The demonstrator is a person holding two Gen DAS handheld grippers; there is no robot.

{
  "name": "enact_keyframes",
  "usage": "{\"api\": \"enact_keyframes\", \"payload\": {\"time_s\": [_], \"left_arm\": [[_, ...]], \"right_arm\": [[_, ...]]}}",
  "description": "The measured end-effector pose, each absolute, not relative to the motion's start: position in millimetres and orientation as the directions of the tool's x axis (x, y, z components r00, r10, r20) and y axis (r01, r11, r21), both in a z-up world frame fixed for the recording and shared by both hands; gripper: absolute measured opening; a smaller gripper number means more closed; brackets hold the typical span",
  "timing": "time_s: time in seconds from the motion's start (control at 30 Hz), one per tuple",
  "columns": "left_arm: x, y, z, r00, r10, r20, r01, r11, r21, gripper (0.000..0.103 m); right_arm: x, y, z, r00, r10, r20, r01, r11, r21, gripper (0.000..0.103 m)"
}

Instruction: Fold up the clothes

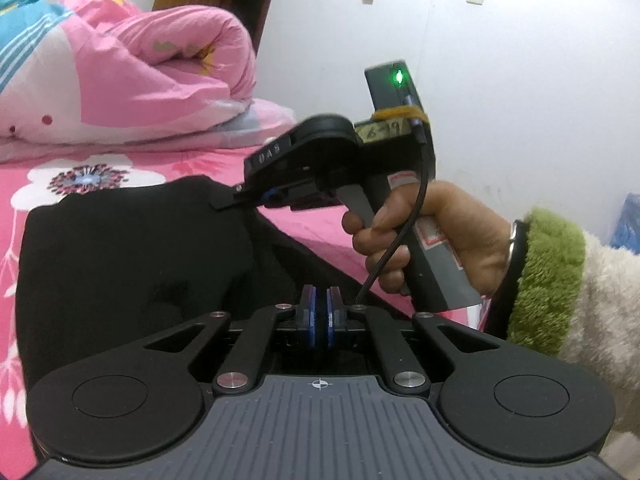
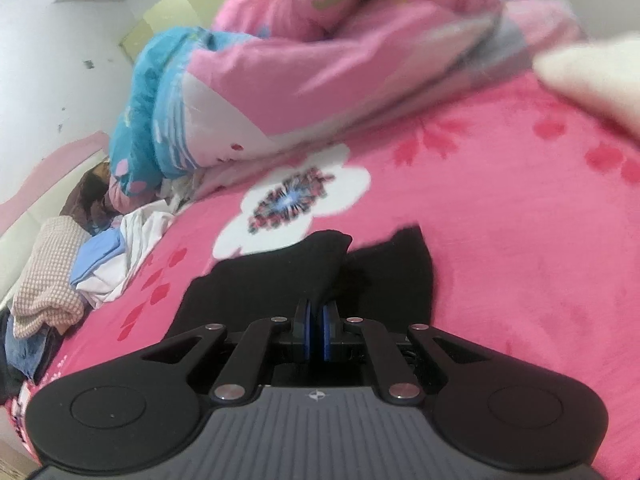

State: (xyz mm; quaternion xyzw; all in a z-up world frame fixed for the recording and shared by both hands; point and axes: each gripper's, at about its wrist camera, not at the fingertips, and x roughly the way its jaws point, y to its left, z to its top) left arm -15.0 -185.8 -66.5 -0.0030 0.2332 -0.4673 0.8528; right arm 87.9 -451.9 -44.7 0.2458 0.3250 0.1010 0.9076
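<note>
We held both grippers, left gripper (image 1: 321,300) and right gripper (image 2: 316,312), clamped on the black garment (image 1: 120,256); edges needed even tension.

Left wrist view low over the bed (image 1: 312,232), facing the wall, right tongs (image 1: 236,196) close ahead, right wrist view tilted, near the bed (image 2: 500,220), both sharing the pink quilt (image 1: 160,64) (image 2: 320,52)

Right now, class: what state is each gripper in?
Left gripper: shut, holding the black garment.
Right gripper: shut, pinching the same garment.
</note>
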Motion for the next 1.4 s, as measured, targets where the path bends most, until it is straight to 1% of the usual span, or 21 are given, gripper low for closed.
{"api": "enact_keyframes", "payload": {"time_s": [0.07, 0.13, 0.17, 0.23, 0.3, 0.33, 0.43, 0.57, 0.6, 0.77, 0.93, 0.97, 1.0, 1.07, 1.1, 1.13, 1.3, 1.4], "left_arm": [[-16, -174, -61, 0.459, -0.796, -0.395, 0.786, 0.571, -0.237, 0.005], [-18, -160, -54, 0.463, -0.796, -0.390, 0.780, 0.575, -0.247, 0.007], [-20, -152, -51, 0.462, -0.797, -0.388, 0.778, 0.575, -0.253, 0.008], [-24, -134, -43, 0.467, -0.798, -0.381, 0.773, 0.577, -0.263, 0.015], [-28, -118, -39, 0.488, -0.789, -0.374, 0.762, 0.594, -0.258, 0.021], [-28, -112, -39, 0.503, -0.778, -0.377, 0.753, 0.608, -0.251, 0.022], [-25, -96, -44, 0.549, -0.736, -0.398, 0.715, 0.659, -0.233, 0.022], [-19, -81, -58, 0.565, -0.706, -0.428, 0.673, 0.694, -0.256, 0.022], [-20, -79, -61, 0.564, -0.704, -0.431, 0.671, 0.695, -0.257, 0.022], [-22, -65, -76, 0.566, -0.714, -0.412, 0.663, 0.691, -0.288, 0.027], [-22, -58, -77, 0.566, -0.725, -0.393, 0.678, 0.680, -0.279, 0.029], [-22, -57, -76, 0.566, -0.727, -0.388, 0.680, 0.678, -0.279, 0.030], [-22, -56, -76, 0.565, -0.731, -0.383, 0.681, 0.675, -0.284, 0.034], [-22, -55, -76, 0.566, -0.733, -0.379, 0.678, 0.675, -0.292, 0.036], [-22, -54, -77, 0.566, -0.731, -0.381, 0.673, 0.676, -0.299, 0.037], [-21, -54, -78, 0.565, -0.730, -0.384, 0.668, 0.678, -0.307, 0.037], [-17, -50, -81, 0.560, -0.728, -0.395, 0.652, 0.682, -0.331, 0.037], [-14, -50, -83, 0.547, -0.734, -0.402, 0.647, 0.676, -0.353, 0.037]], "right_arm": [[89, -460, -52, 0.755, 0.361, -0.548, 0.015, 0.826, 0.564, 0.012], [80, -469, -52, 0.772, 0.366, -0.519, 0.037, 0.790, 0.612, 0.022], [71, -473, -49, 0.784, 0.365, -0.503, 0.041, 0.777, 0.628, 0.025], [50, -479, -41, 0.798, 0.365, -0.479, 0.039, 0.763, 0.646, 0.032], [33, -477, -39, 0.791, 0.377, -0.482, 0.046, 0.749, 0.661, 0.033], [26, -475, -40, 0.782, 0.386, -0.489, 0.051, 0.742, 0.669, 0.033], [5, -467, -43, 0.755, 0.415, -0.509, 0.069, 0.721, 0.690, 0.036], [-24, -457, -47, 0.716, 0.453, -0.532, 0.093, 0.693, 0.715, 0.038], [-31, -455, -48, 0.706, 0.462, -0.537, 0.100, 0.685, 0.721, 0.040], [-49, -444, -52, 0.681, 0.479, -0.554, 0.125, 0.669, 0.732, 0.041], [-46, -432, -48, 0.671, 0.463, -0.579, 0.100, 0.717, 0.690, 0.041], [-45, -429, -48, 0.672, 0.456, -0.584, 0.093, 0.730, 0.677, 0.041], [-45, -427, -48, 0.674, 0.448, -0.588, 0.086, 0.742, 0.665, 0.039], [-45, -423, -48, 0.683, 0.432, -0.589, 0.070, 0.764, 0.641, 0.030], [-46, -421, -48, 0.687, 0.424, -0.590, 0.062, 0.775, 0.629, 0.013], [-47, -420, -46, 0.695, 0.415, -0.587, 0.056, 0.782, 0.620, 0.007], [-67, -430, -28, 0.763, 0.366, -0.533, 0.044, 0.793, 0.608, 0.005], [-78, -444, -21, 0.785, 0.333, -0.523, 0.063, 0.796, 0.602, 0.005]]}}
